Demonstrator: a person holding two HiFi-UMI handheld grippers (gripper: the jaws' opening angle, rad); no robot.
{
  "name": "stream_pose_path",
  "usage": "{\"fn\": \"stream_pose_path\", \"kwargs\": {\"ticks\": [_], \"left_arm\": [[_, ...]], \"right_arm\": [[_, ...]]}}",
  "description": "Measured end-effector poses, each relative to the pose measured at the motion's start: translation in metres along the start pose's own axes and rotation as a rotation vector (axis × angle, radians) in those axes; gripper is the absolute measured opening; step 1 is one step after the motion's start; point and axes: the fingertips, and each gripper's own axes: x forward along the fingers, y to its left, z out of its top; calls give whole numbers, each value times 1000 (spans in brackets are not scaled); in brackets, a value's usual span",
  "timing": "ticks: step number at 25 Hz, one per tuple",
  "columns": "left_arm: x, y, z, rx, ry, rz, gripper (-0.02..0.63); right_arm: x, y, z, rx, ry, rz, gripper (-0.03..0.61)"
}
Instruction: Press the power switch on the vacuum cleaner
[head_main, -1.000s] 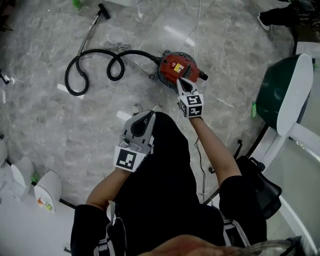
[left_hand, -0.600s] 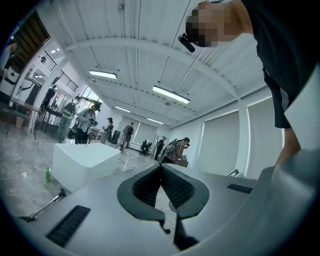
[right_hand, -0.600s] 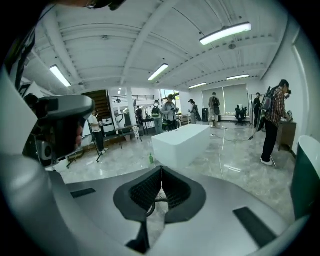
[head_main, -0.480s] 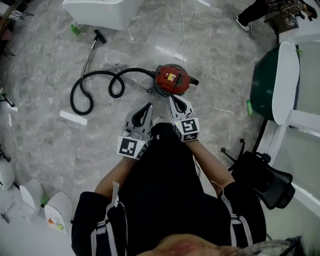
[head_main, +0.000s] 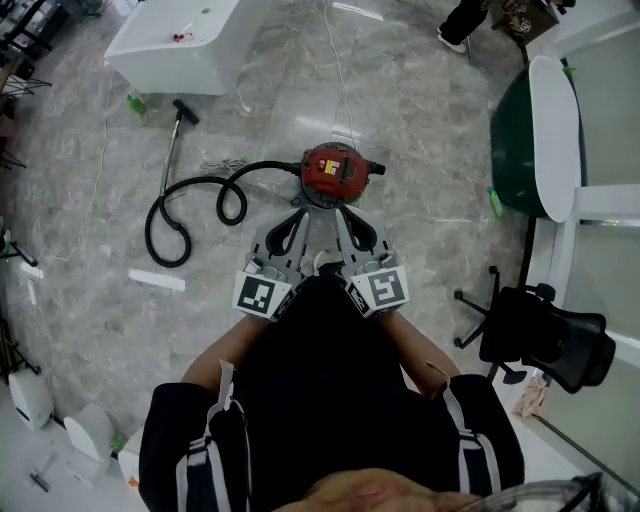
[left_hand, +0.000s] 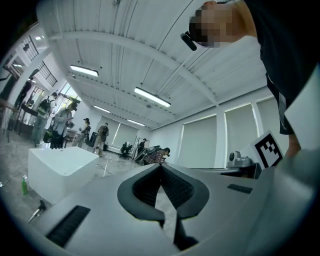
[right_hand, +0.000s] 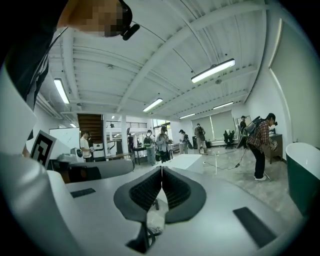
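Red vacuum cleaner sits on the grey floor, just ahead of both sets of fingertips and apart from them. Its power switch is too small to make out. Black hose loops off the vacuum cleaner to the left of the fingers and ends in a wand lying on the floor farther ahead-left.

Left gripper and right gripper are held side by side at the person's waist, tips aimed toward the vacuum cleaner. Left fingers are clenched tip to tip with nothing between them. Right fingers are the same, pads pressed together and empty. Both gripper views look out across the room, not down at the vacuum cleaner.

White tub is well ahead-left of the fingers. Green tub is off to the right, black office chair right and behind the fingertips. A thin cable runs along the floor beyond the vacuum cleaner. People stand far off in the room.
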Motion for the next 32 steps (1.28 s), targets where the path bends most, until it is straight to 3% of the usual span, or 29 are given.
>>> {"fn": "stream_pose_path", "kwargs": {"ticks": [5,15,32], "left_arm": [[8,-16,0,35,-7,-73,18],[14,-31,8,53,-14,-109,18],[-3,-36,17,39,-53,-103,18]], "right_arm": [[-17,-7,23,-8,-69,-78,17],[-36,-5,33,-61,-92,-148,15],[-29,22,36,-79,-109,-124,15]]}}
